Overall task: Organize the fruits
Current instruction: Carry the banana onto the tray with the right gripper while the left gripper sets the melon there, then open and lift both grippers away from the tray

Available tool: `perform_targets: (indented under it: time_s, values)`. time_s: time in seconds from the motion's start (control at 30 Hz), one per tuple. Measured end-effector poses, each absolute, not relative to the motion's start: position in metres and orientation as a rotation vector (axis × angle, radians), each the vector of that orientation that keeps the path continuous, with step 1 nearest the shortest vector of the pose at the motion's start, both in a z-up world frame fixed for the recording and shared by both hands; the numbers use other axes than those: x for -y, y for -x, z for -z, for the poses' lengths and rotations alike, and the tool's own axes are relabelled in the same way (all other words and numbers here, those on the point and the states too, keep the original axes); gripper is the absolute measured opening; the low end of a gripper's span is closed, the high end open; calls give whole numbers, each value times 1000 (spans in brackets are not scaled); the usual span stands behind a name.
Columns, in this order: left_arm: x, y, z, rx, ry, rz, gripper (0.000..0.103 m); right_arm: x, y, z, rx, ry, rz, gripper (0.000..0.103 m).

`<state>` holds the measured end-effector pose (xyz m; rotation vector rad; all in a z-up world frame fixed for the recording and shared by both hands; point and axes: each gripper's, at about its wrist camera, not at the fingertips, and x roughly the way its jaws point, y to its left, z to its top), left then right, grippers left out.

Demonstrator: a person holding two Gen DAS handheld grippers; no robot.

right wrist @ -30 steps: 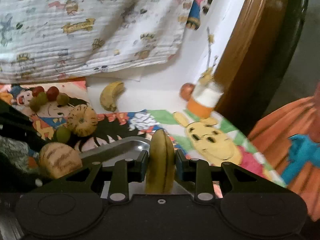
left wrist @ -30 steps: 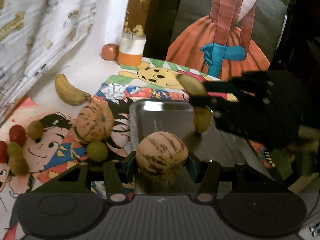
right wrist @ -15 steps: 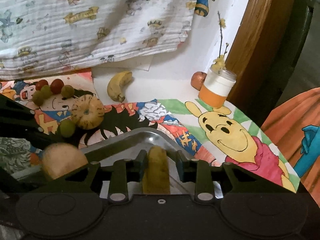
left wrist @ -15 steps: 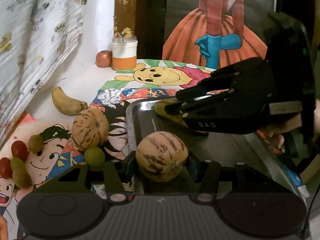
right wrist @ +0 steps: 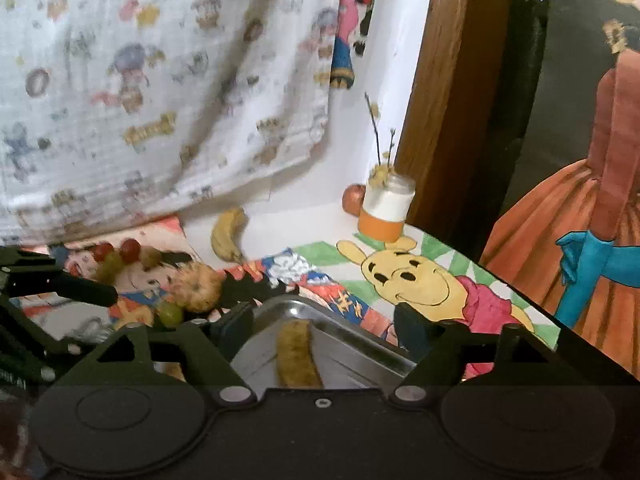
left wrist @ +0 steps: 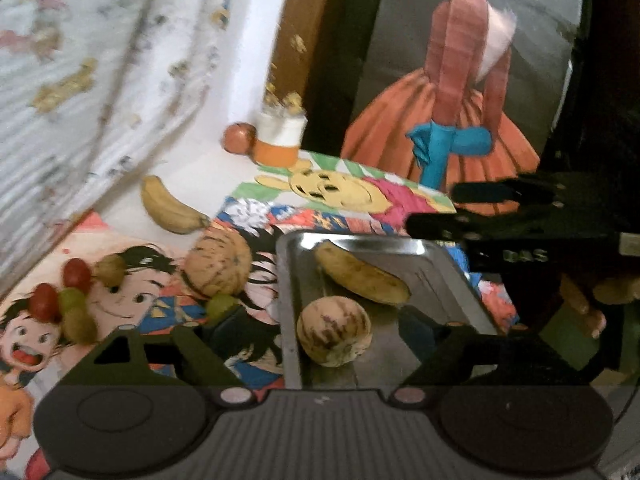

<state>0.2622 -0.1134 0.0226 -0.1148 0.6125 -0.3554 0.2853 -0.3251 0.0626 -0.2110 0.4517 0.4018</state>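
Observation:
A striped melon (left wrist: pixel 334 332) rests on the near end of the steel tray (left wrist: pixel 290 280). My left gripper (left wrist: pixel 320 330) stands around it with its jaws opening, the pads clear of the fruit. A spotted banana (left wrist: pixel 360 276) lies across the tray's far half. Over the tray's right corner hovers my right gripper (left wrist: pixel 434 208). In the right wrist view that gripper (right wrist: pixel 326 326) has its jaws opening, with the banana (right wrist: pixel 298 354) lying loose on the tray (right wrist: pixel 360 340) between and below the fingers.
On the cartoon mat left of the tray lie a second melon (left wrist: pixel 218 266), a green grape (left wrist: pixel 222 306) and several grapes (left wrist: pixel 72 300). Another banana (left wrist: pixel 170 208), a red fruit (left wrist: pixel 239 139) and an orange-banded jar (left wrist: pixel 280 140) stand by the wall. A printed cloth hangs at left.
Both grippers went from shut to open. The left let go of the melon and the right let go of the banana, both now on the tray. Both grippers drew back and up.

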Motion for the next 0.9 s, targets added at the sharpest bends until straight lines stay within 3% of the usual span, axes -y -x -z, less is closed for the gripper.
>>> perform_targets:
  time_s: [0.1, 0.2, 0.6, 0.9]
  values:
    - [101, -248, -36, -581, 148, 322, 97, 324, -263, -77, -427, 187, -403, 97]
    - [89, -231, -51, -538, 175, 282, 103, 322, -239, -90, -414, 142, -404, 102]
    - [47, -147, -88, -458, 229, 166, 103, 305, -139, -119, -474, 26, -419, 102]
    - [19, -104, -66, -546, 267, 103, 103, 289, -83, -94, -559, 0, -325, 102]
